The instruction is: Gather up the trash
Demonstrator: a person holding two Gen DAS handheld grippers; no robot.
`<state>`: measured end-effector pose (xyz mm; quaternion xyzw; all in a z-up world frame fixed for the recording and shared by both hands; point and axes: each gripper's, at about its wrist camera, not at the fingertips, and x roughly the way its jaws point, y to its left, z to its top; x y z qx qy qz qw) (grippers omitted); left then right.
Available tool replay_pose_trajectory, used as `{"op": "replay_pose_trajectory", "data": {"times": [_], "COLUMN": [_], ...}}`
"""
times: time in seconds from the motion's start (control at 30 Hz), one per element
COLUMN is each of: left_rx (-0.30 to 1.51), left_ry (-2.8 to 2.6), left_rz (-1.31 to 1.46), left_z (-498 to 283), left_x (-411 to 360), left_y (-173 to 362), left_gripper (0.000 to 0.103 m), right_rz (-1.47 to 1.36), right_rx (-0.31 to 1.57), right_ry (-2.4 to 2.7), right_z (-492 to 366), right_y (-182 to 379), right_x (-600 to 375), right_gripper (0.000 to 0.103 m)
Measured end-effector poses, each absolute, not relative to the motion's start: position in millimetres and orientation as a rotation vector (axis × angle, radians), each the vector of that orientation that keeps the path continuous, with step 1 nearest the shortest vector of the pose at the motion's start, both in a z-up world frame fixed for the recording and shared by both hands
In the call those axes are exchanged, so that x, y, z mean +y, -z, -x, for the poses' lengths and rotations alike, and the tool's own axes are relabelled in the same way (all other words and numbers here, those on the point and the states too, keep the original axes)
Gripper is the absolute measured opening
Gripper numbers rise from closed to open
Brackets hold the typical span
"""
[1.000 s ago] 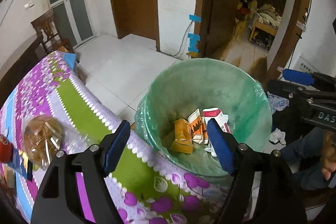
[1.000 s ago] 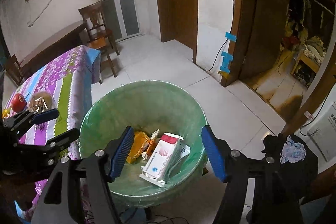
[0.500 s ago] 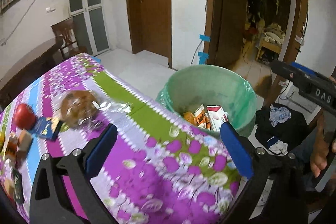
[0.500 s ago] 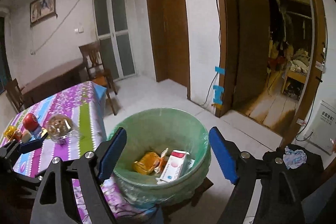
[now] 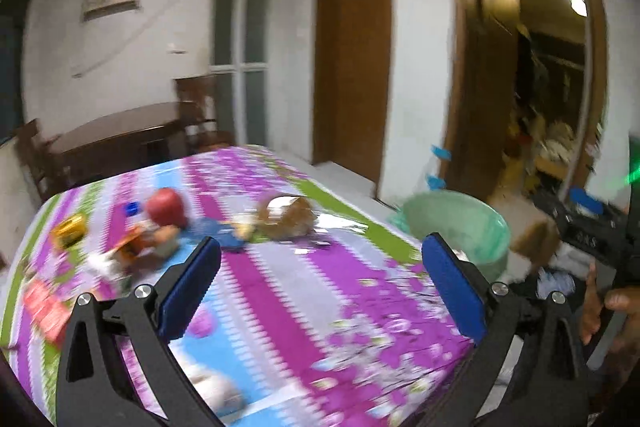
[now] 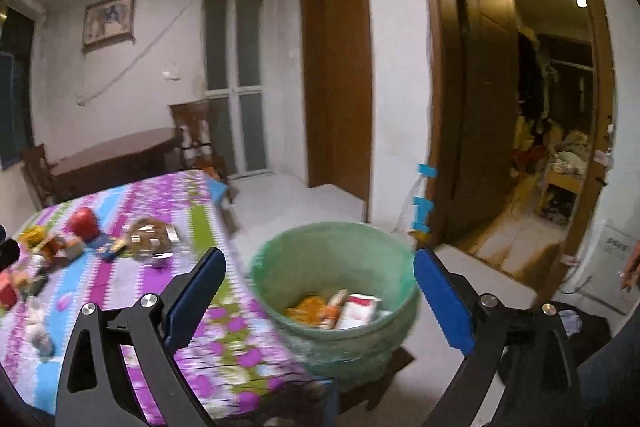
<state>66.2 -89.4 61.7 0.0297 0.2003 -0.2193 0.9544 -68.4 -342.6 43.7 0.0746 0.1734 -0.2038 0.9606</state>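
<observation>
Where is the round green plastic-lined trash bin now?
In the right wrist view the green lined trash bin stands on the floor just right of the purple flowered tablecloth, between the open right gripper fingers.

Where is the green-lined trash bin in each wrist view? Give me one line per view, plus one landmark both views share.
Left wrist: the trash bin sits right of centre, past the table's far right corner, its contents hidden.
Right wrist: the trash bin sits centre-low, between the open fingers, with boxes and wrappers visible inside.
Shared landmark: the red apple on the purple floral tablecloth, left of the bin.
</observation>
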Motion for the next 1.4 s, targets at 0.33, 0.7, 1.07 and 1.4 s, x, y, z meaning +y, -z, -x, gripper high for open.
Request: {"op": "replay_pose_trajectory", "data": {"times": [0.33,0.7,1.07,1.4], "left_rx": [0.480,0.564,0.641,0.673], "left_ry": [0.024,-0.082,0.023,0.085], "left_rz": [0.205,0.208,0.157,0.114], "left_z": [-49.1,-32.1,-38.1,-38.4], "left_x": [55.7,84.9,54.7,37.6], "left_y": [-21.8,14.6,31.1,37.6], "left_gripper": [0.097,0.097,0.097,0.097], "right_rz": [0.094,0.174,0.144,0.132], "right_rx": [0.299,0.315,0.375,0.384], "right_ry": [0.002,-0.208,-0.201,-0.201], "right_z": [87.4,97.1,77.7,73.9], "right_y": [-8.9,-1.5,10.7,14.7], "right_x": [-209.9,-148.3,-160.3,-165.3], "right_gripper": [0.095,0.098,0.098,0.098]}}
